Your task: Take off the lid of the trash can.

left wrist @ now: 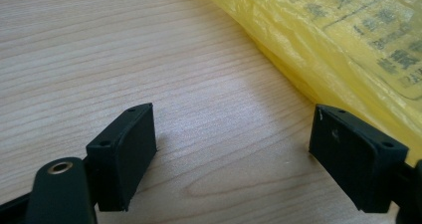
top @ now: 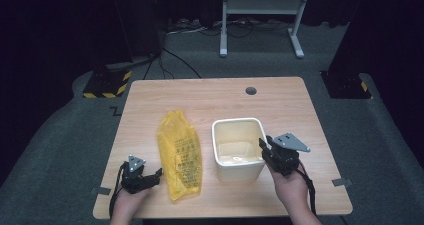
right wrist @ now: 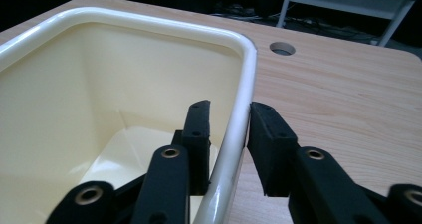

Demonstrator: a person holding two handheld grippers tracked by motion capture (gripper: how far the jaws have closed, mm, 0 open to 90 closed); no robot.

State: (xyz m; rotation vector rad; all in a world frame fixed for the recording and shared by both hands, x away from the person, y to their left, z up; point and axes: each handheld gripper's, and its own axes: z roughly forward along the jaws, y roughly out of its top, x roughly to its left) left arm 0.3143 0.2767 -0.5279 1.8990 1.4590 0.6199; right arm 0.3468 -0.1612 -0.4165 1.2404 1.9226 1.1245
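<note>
A cream plastic bin stands open-topped and empty on the wooden table, right of centre. To its left a flat yellow plastic bag with printed text lies on the wood. My right gripper straddles the bin's right wall: in the right gripper view one jaw of the gripper is inside the bin, the other is outside, and both pads sit against the wall. My left gripper rests near the front edge, open, at the bag's lower left. Its jaws hold only bare wood between them, the bag beside the right one.
A round cable hole sits near the table's far edge. Beyond the table are a white metal stand, floor cables and black bases with yellow-black tape. Bare wood lies behind the bag and right of the bin.
</note>
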